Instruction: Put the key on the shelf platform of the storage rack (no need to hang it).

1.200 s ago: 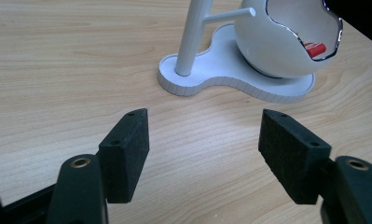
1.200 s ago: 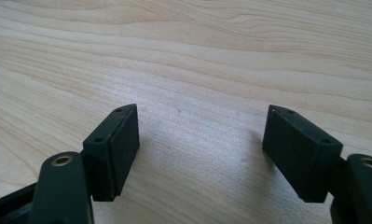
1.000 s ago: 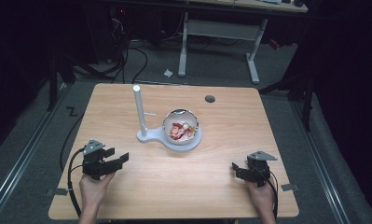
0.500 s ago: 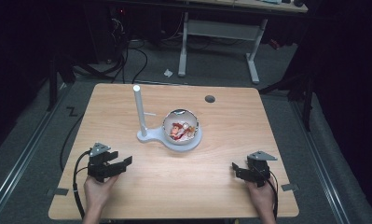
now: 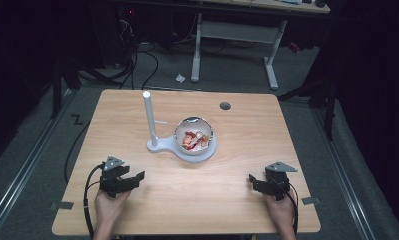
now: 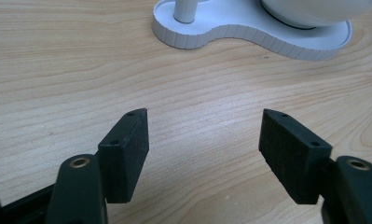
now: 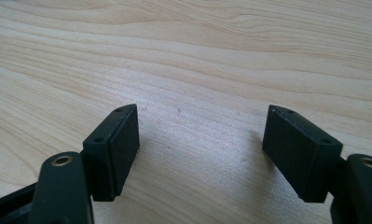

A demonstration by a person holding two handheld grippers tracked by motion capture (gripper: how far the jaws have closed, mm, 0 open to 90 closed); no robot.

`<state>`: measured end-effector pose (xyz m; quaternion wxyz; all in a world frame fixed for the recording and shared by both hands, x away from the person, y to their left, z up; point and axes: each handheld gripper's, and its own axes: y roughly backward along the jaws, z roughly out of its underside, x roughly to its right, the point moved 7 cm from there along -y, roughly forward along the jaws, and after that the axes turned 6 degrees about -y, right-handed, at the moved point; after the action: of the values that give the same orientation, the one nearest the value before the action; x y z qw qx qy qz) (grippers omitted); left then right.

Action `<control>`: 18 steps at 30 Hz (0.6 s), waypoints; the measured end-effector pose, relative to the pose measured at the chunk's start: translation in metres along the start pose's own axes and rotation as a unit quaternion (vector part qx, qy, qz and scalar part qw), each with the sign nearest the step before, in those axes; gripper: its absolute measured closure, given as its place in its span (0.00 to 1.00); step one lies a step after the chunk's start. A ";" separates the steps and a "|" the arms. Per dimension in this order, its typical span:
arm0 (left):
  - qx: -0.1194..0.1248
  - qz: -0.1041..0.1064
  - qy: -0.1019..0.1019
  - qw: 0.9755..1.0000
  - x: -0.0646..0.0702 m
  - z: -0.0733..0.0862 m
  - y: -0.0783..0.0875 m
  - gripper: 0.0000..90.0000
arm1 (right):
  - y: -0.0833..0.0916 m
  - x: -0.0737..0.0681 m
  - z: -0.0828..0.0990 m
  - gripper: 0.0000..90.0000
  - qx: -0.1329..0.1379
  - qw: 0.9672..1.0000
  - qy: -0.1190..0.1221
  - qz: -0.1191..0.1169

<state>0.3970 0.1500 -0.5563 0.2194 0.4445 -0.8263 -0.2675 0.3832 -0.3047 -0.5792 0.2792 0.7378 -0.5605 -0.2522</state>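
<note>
Claw (image 6: 202, 156) agape, bowl (image 6: 314, 11) cut off

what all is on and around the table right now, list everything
table: 1, light wood, centre of the high view
stand base: 1, white, mid-table, flat and curved
post: 1, white, upright on the left end of the base
bowl: 1, white, on the right end of the base, holding small red and pale items too small to identify
hole: 1, dark, round, far side of the tabletop
desk frame: 1, white, on the floor behind the table
cables: several, black, on the floor at far left
left tongs: 1, black, near left, jaws apart, empty
right tongs: 1, black, near right, jaws apart, empty
</note>
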 end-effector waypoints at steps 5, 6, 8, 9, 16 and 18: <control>-0.011 -0.002 -0.005 1.000 0.002 0.005 -0.007 0.37 | 0.000 0.000 0.000 0.31 0.000 1.000 0.000 0.000; -0.012 -0.006 -0.007 1.000 0.002 0.005 -0.008 0.37 | 0.000 0.000 0.000 0.31 0.000 1.000 0.000 0.000; -0.013 -0.008 -0.011 1.000 0.003 0.007 -0.011 0.37 | 0.000 0.000 0.000 0.31 0.000 1.000 0.000 0.000; -0.013 -0.009 -0.011 1.000 0.003 0.008 -0.012 0.37 | 0.000 0.000 0.000 0.31 0.000 1.000 0.000 0.000; -0.020 -0.021 -0.026 0.999 0.005 0.011 -0.021 0.37 | 0.000 0.000 0.000 0.31 0.000 1.000 0.000 0.000; -0.018 -0.023 -0.028 0.999 0.005 0.012 -0.022 0.37 | 0.000 0.000 0.000 0.31 0.000 1.000 0.000 0.000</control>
<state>0.4006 0.1384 -0.5786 0.1980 0.4523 -0.8164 -0.2994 0.3832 -0.3047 -0.5792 0.2792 0.7377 -0.5605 -0.2522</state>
